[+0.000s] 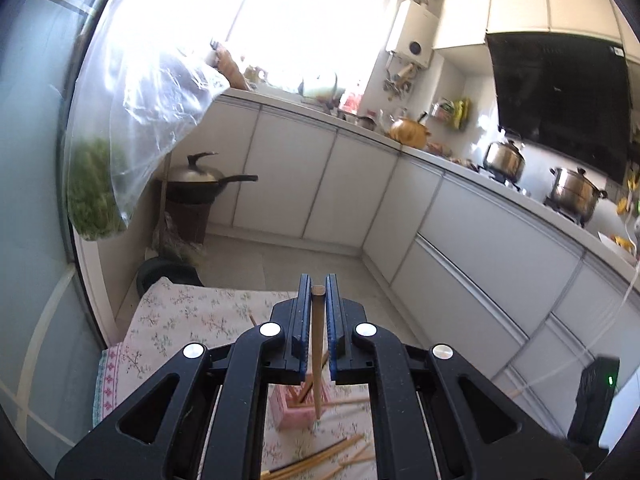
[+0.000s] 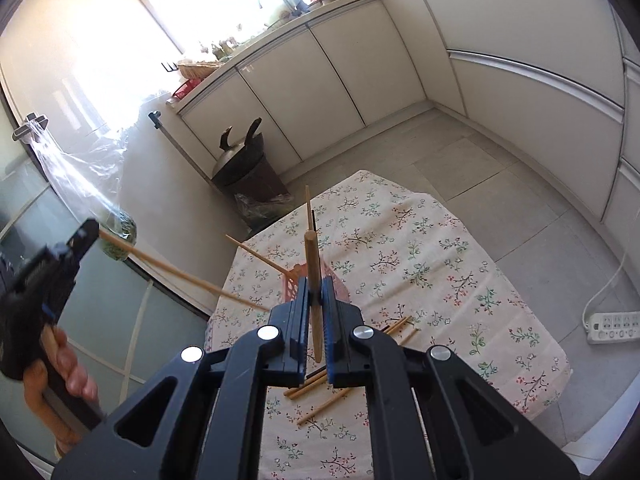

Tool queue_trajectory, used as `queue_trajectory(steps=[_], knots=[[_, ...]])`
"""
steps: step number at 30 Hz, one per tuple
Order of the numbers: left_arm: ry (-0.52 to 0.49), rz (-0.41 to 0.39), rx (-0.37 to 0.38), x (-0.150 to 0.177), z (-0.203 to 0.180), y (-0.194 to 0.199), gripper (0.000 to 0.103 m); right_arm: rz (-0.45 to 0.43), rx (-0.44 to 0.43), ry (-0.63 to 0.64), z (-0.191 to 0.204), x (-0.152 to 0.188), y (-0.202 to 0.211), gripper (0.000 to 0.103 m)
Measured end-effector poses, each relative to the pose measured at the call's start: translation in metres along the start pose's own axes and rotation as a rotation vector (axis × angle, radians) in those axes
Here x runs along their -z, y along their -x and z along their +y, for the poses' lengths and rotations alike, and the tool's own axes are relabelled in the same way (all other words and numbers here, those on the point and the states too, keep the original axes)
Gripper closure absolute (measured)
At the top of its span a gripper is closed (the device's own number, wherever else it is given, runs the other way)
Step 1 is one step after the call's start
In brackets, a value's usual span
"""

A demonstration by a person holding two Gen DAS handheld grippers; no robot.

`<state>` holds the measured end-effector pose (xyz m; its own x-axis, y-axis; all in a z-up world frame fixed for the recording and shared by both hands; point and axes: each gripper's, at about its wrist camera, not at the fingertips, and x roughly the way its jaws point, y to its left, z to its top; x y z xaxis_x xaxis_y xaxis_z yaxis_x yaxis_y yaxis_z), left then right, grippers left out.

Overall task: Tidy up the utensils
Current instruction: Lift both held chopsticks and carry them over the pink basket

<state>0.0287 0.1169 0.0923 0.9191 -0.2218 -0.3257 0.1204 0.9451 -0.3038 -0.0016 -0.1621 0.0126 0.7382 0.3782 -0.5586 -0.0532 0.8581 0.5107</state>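
Observation:
My left gripper (image 1: 318, 292) is shut on a wooden chopstick (image 1: 317, 352) that points down toward a pink holder (image 1: 290, 410) on the floral tablecloth. It also shows in the right wrist view (image 2: 86, 236), at the left, its chopstick (image 2: 180, 276) slanting toward the table. My right gripper (image 2: 316, 286) is shut on another wooden chopstick (image 2: 314, 280), held above the pink holder (image 2: 298, 276), which has chopsticks standing in it. Several loose chopsticks (image 2: 320, 388) lie on the cloth, and they show in the left wrist view (image 1: 320, 458) too.
The small table with the floral cloth (image 2: 420, 264) stands on a tiled floor. A wok on a dark bin (image 2: 244, 160) is beyond it. White kitchen cabinets (image 2: 340, 64) line the back and right. A power strip (image 2: 612, 326) lies on the floor at right. A plastic bag of greens (image 1: 96, 184) hangs left.

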Motion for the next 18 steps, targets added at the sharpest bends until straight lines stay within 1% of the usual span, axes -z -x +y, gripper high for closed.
queue_trajectory(steps=[3,6,7,8,9,10,12,14,16,18], knots=[[0.027,-0.010,-0.033,-0.001,0.006,-0.020,0.097,0.011,-0.007,0.006,0.001,0.000,-0.004,0.097],[0.035,-0.003,-0.066,0.006,0.012,-0.045,0.097,0.020,-0.004,0.011,0.001,0.000,-0.009,0.097],[0.034,0.010,-0.069,0.012,0.014,-0.057,0.097,0.025,-0.004,0.010,0.000,0.000,-0.011,0.097],[0.022,0.033,-0.080,0.018,0.014,-0.065,0.097,0.028,-0.003,0.009,0.000,0.001,-0.012,0.097],[0.010,0.073,-0.102,0.026,0.016,-0.077,0.096,0.028,-0.001,0.010,0.000,0.000,-0.013,0.097],[0.018,0.089,-0.107,0.031,0.018,-0.081,0.096,0.026,0.000,0.011,0.000,0.001,-0.012,0.097],[0.052,0.090,-0.113,0.035,0.024,-0.079,0.095,0.019,-0.003,0.013,0.002,0.000,-0.010,0.097],[0.068,0.070,-0.118,0.031,0.028,-0.070,0.096,0.008,-0.009,0.019,0.004,-0.001,-0.007,0.097],[0.063,0.047,-0.118,0.028,0.027,-0.056,0.096,0.002,-0.014,0.019,0.006,0.000,-0.006,0.097],[0.041,0.041,-0.135,0.028,0.024,-0.048,0.095,-0.003,-0.021,0.015,0.008,0.000,-0.004,0.097]])
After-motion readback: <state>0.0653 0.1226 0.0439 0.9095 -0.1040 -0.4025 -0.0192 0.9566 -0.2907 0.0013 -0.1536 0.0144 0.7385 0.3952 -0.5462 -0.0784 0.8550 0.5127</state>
